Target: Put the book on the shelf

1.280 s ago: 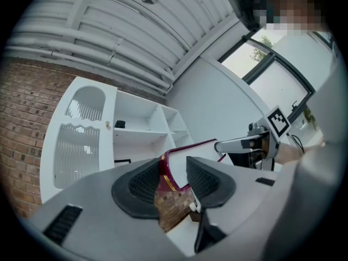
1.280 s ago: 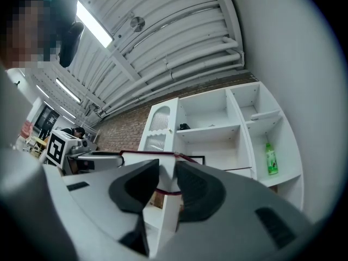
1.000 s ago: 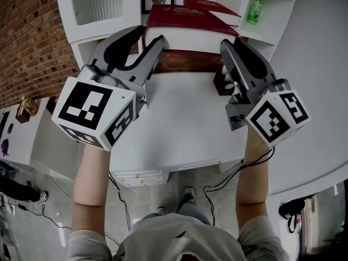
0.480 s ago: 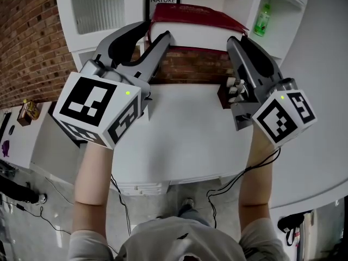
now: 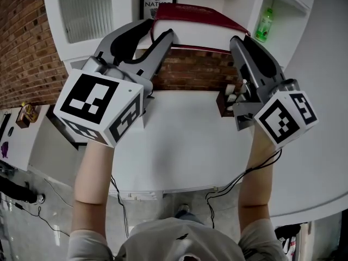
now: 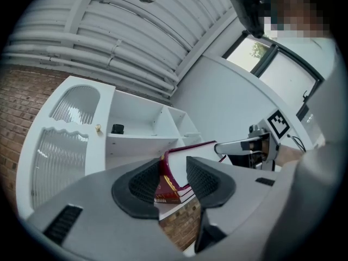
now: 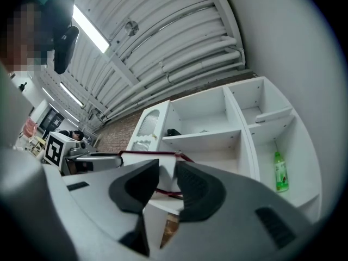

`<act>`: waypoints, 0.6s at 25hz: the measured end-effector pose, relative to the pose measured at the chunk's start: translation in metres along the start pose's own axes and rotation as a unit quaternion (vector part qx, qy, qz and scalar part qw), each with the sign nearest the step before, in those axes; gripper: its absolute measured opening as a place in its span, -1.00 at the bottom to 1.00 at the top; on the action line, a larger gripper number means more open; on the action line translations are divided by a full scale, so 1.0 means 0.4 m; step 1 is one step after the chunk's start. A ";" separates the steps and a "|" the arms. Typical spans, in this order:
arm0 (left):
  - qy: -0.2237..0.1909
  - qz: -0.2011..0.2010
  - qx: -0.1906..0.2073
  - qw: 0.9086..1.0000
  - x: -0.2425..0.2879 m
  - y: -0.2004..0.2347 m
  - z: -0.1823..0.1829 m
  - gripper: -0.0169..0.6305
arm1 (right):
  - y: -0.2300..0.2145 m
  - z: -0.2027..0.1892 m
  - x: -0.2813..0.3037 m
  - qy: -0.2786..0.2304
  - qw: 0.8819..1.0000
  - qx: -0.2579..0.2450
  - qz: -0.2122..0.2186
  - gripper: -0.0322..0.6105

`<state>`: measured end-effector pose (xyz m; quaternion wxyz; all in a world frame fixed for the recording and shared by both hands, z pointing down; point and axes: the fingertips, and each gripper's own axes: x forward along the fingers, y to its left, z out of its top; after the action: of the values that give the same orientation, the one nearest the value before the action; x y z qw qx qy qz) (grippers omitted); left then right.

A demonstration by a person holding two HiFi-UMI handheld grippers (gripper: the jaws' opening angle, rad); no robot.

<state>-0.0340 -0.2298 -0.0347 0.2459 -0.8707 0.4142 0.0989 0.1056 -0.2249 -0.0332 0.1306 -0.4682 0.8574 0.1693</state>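
Over the white worktop (image 5: 185, 140), the book (image 5: 190, 23) has risen toward the shelf (image 7: 204, 137). The left tool (image 5: 156, 34) and right tool (image 5: 239, 41) each clamp one end.

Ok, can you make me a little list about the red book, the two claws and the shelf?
Book: red cover on top, white page edge, held up in front of the shelf unit
Left claw: shut on the book's left end
Right claw: shut on the book's right end
Shelf unit: white, open compartments
Green bottle: upright in a right-hand compartment
Table: white, below the claws
Job: book not yet let go
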 end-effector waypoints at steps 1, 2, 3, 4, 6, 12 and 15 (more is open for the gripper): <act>0.001 0.000 0.001 1.000 0.015 -0.004 -0.002 -0.45 | -0.016 -0.001 0.002 0.000 1.000 0.001 0.000 -0.55; 0.002 0.001 0.001 1.000 0.030 -0.008 -0.003 -0.45 | -0.032 -0.002 0.003 0.000 1.000 0.003 0.000 -0.55; 0.002 0.001 0.002 1.000 0.044 -0.013 -0.005 -0.45 | -0.047 -0.004 0.003 0.000 1.000 0.003 0.000 -0.55; 0.002 0.001 0.003 1.000 0.058 -0.017 -0.007 -0.45 | -0.062 -0.005 0.003 -0.001 1.000 0.004 0.000 -0.55; 0.002 0.002 0.004 1.000 0.087 -0.028 -0.013 -0.45 | -0.094 -0.009 0.003 0.000 1.000 0.006 0.000 -0.56; 0.005 0.005 0.003 1.000 0.180 -0.061 -0.031 -0.45 | -0.194 -0.022 0.005 0.000 1.000 0.012 0.003 -0.56; 0.007 0.007 0.006 1.000 0.219 -0.076 -0.045 -0.45 | -0.239 -0.034 0.005 0.000 1.000 0.014 0.005 -0.55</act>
<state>0.0448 -0.2816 -0.0414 0.2476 -0.8669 0.4227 0.0919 0.1846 -0.2804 -0.0376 0.1367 -0.4623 0.8618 0.1579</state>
